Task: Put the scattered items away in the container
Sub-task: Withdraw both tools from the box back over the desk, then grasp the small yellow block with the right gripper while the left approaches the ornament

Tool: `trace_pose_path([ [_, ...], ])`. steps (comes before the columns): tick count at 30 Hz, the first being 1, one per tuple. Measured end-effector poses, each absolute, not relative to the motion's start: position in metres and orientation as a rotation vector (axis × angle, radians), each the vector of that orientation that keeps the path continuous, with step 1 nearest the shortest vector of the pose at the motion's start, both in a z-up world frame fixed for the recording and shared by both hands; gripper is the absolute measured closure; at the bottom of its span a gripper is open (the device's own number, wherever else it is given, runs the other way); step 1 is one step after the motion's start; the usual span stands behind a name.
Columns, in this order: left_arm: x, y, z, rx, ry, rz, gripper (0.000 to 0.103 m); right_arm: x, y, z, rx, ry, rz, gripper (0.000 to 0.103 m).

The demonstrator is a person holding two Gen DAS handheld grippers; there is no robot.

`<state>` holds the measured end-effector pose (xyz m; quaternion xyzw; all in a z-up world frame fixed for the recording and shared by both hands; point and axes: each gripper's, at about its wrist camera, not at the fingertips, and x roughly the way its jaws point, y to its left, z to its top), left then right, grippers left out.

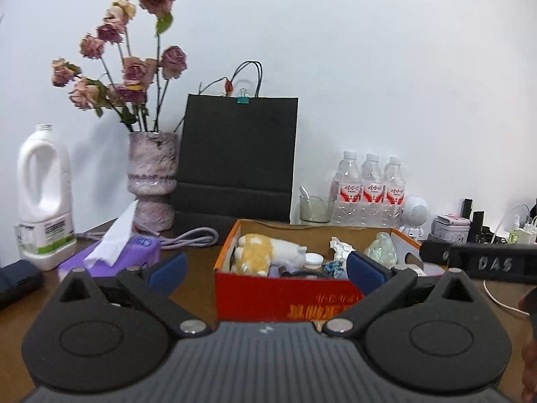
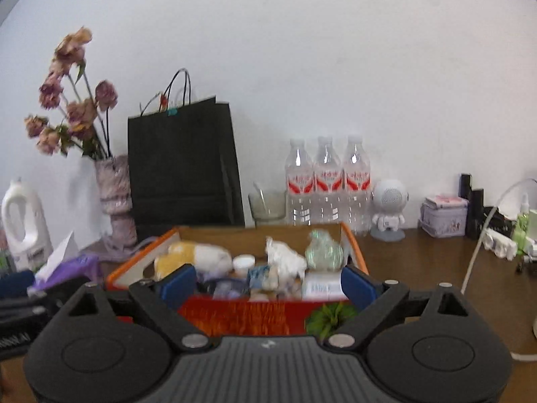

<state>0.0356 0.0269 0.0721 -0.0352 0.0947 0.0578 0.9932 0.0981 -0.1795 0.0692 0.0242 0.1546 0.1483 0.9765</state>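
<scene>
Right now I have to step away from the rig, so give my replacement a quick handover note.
Left gripper: open, empty, facing the box.
Right gripper: open, empty, also facing the box.
Done: plush toy, crumpled paper, clear wrap and small bits lie in the box.
Left: a small green plant sits on the desk against the box front, outside it, just ahead of the right gripper; probably next. The tissue pack lies left of the box; unclear if it belongs in.

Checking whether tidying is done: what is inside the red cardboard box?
The red cardboard box holds a plush toy, crumpled white paper, a clear plastic wad and a small white jar. Whatever lies underneath is covered.
</scene>
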Motion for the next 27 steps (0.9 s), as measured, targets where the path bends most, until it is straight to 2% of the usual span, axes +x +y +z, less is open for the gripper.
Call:
trace_pose_path([
  [15, -0.030, 0.028, 0.051, -0.135, 0.332, 0.102, 0.000, 0.007, -0.196, 0.041, 0.102, 0.443, 0.307, 0.010],
  [20, -0.053, 0.020, 0.046, -0.129, 0.341, 0.081, 0.000, -0.027, -0.200, 0.045, 0.072, 0.418, 0.327, 0.010],
  [27, -0.050, 0.028, 0.044, -0.143, 0.381, 0.147, 0.000, -0.010, -0.193, 0.041, 0.068, 0.469, 0.347, 0.010],
])
